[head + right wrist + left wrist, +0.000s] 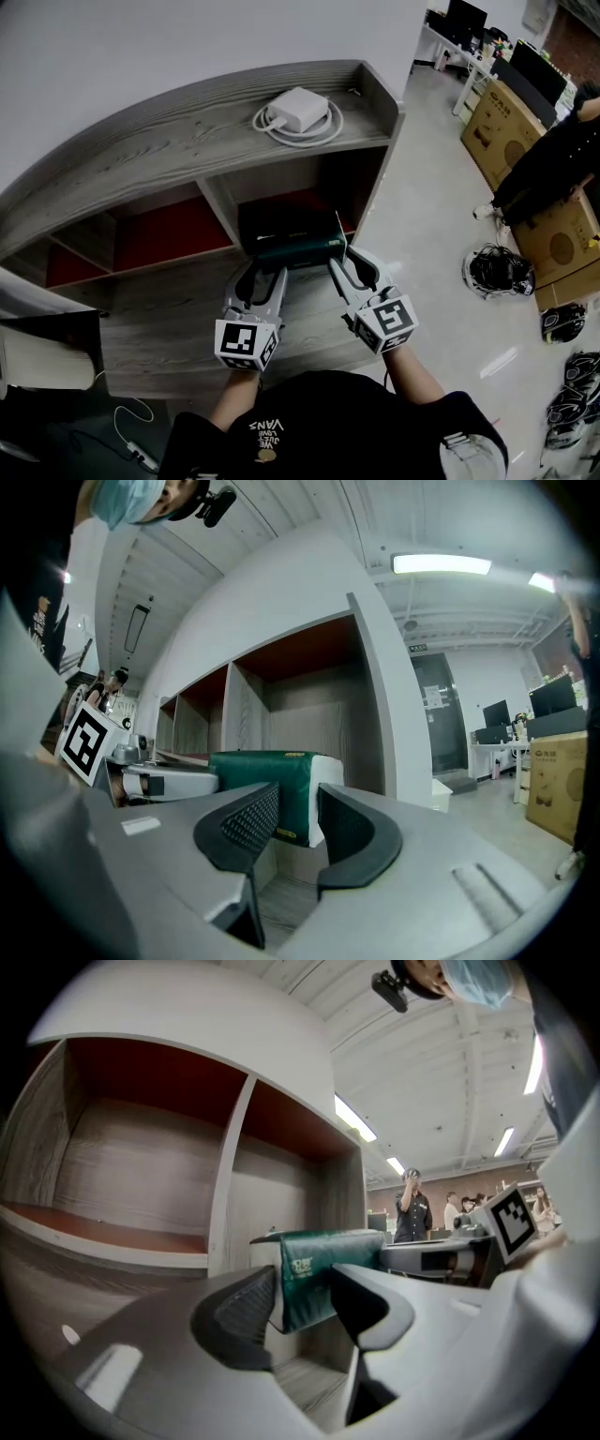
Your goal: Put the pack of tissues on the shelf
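The pack of tissues (296, 251) is dark green with white ends. It hangs level at the mouth of the lower right compartment of the grey wooden shelf (169, 150), just above its floor. My left gripper (265, 272) is shut on the pack's left end, and the green wrapper (309, 1274) sits between its dark pads. My right gripper (349, 262) is shut on the other end, where the pack (272, 789) fills the narrow gap between its ribbed pads (246, 829). Each gripper shows across the pack in the other's view.
A white charger (298, 111) with a coiled cable lies on the shelf top. The compartments have red backs (173, 234). A person in black (553, 159) stands at the right by cardboard boxes (497, 131). Dark helmets (497, 272) lie on the floor.
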`<state>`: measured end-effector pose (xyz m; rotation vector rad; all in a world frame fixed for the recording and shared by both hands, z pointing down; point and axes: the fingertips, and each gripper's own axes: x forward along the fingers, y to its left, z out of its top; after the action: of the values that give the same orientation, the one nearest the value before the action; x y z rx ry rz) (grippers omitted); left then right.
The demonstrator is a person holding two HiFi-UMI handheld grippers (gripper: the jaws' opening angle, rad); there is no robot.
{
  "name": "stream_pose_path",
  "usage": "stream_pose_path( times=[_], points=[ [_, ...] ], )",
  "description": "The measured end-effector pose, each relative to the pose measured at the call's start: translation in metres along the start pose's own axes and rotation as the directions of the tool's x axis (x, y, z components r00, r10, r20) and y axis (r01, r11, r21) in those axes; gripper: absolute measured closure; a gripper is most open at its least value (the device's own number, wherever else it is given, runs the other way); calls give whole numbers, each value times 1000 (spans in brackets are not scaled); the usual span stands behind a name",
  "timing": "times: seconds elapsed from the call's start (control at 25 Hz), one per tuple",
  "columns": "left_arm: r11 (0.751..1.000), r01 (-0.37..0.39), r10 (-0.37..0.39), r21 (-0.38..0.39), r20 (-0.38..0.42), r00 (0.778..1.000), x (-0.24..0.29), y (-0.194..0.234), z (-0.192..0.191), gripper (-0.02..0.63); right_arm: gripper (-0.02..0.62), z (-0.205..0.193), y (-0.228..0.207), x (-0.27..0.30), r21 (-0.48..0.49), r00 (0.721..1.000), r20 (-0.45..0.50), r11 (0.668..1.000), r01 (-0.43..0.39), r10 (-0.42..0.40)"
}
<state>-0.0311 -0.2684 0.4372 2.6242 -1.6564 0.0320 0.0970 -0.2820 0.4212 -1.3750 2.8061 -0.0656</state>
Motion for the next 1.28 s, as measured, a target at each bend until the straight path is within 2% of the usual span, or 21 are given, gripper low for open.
stream_pose_path(
  times=[0.52,1.28],
  points=[
    [997,-72,72,13,-61,996,27,16,-8,394,471,-5,-17,29,-49,999,-33,999,3,-4],
    [994,-112,112,10,-62,992,47,26,-9,394,469,-7,-32,48,-33,1000,-21,999,22,-23]
  ],
)
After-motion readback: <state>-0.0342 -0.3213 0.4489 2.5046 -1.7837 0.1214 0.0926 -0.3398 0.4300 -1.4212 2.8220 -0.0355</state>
